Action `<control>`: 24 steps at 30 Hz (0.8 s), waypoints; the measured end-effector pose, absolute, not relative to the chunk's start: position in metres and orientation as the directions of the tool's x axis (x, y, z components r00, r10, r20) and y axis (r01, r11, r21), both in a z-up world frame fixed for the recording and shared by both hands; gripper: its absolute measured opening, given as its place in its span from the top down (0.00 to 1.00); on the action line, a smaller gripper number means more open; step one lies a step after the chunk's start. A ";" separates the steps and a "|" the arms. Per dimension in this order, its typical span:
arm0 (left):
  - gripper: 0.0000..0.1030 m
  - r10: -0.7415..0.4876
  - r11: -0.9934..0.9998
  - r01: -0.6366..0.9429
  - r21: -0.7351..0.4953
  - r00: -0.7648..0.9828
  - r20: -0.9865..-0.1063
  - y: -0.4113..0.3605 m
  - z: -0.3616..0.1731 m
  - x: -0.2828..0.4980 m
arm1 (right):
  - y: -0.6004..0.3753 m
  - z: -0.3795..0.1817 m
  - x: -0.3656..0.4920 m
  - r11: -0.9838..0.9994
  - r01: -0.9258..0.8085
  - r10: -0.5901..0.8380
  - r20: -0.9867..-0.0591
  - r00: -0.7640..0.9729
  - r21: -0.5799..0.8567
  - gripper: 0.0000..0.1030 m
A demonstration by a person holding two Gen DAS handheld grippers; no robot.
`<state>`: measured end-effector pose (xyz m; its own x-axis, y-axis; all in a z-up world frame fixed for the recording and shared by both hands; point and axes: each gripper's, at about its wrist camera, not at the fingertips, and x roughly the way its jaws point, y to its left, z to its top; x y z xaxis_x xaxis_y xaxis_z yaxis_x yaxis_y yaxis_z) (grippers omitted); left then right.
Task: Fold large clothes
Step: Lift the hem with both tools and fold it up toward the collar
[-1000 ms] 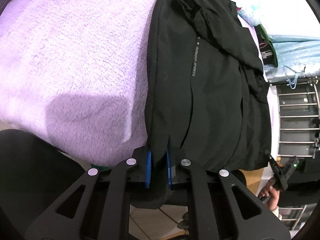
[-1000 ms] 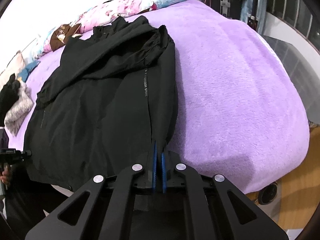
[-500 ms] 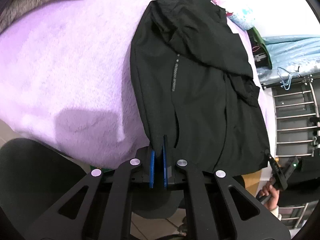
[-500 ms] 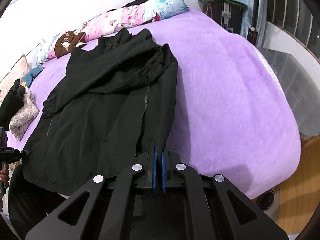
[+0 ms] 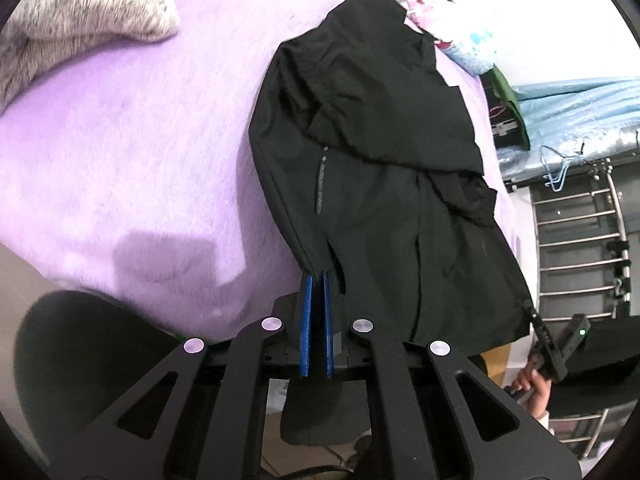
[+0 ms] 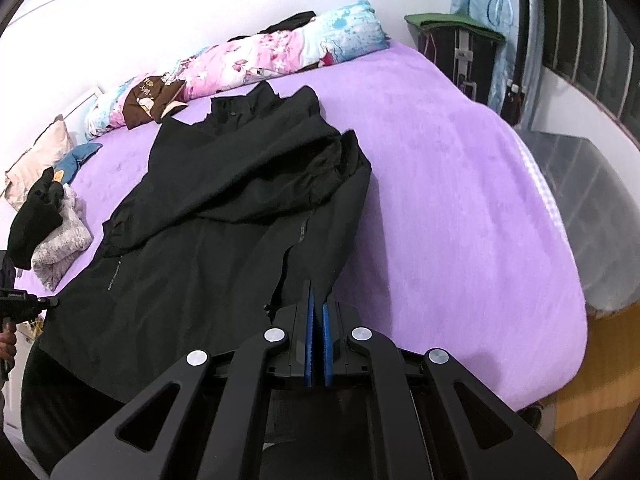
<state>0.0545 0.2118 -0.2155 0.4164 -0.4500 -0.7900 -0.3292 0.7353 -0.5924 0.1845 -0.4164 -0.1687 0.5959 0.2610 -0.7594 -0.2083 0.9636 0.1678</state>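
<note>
The black jacket [image 6: 224,216] lies lengthwise, collar toward the pillows [image 6: 260,60].

We count one black jacket [image 6: 224,216] on one purple blanket [image 6: 460,200]. Two grippers: left [image 5: 317,280], right [image 6: 318,300]. One floral quilt roll [image 6: 260,64], one grey fleece garment [image 6: 60,248], one blue hanger [image 5: 558,168], one brown garment [image 6: 150,100].

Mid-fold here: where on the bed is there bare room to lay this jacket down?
The widest bare patch of purple blanket lies between the black jacket and the bed's window-side edge. On the jacket's other side a narrower strip runs up to the grey fleece pile. The head end is crowded with the floral quilt.
</note>
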 end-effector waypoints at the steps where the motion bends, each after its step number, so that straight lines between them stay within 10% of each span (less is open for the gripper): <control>1: 0.96 -0.447 0.739 -0.326 -0.590 0.419 -0.790 0.212 -0.213 0.055 | -0.416 -0.166 0.185 0.963 -0.213 0.260 -0.757 0.599 0.163 0.97; 14: 0.90 -0.426 0.752 -0.419 -0.508 0.279 -0.861 0.222 -0.265 0.044 | -0.404 -0.164 0.189 0.958 -0.238 0.272 -0.762 0.588 0.158 0.97; 18: 0.44 -0.436 0.750 -0.440 -0.494 0.231 -0.869 0.223 -0.288 0.038 | -0.405 -0.165 0.191 0.956 -0.237 0.281 -0.762 0.584 0.171 0.97; 24: 0.35 -0.487 0.753 -0.423 -0.504 0.157 -0.859 0.219 -0.312 0.031 | -0.405 -0.166 0.194 0.955 -0.241 0.284 -0.767 0.575 0.173 0.97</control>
<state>0.0313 0.2192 -0.3116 0.1574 -0.4867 -0.8593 -0.4228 0.7531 -0.5040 0.1939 -0.4047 -0.1663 0.5747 0.2843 -0.7674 -0.2411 0.9549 0.1732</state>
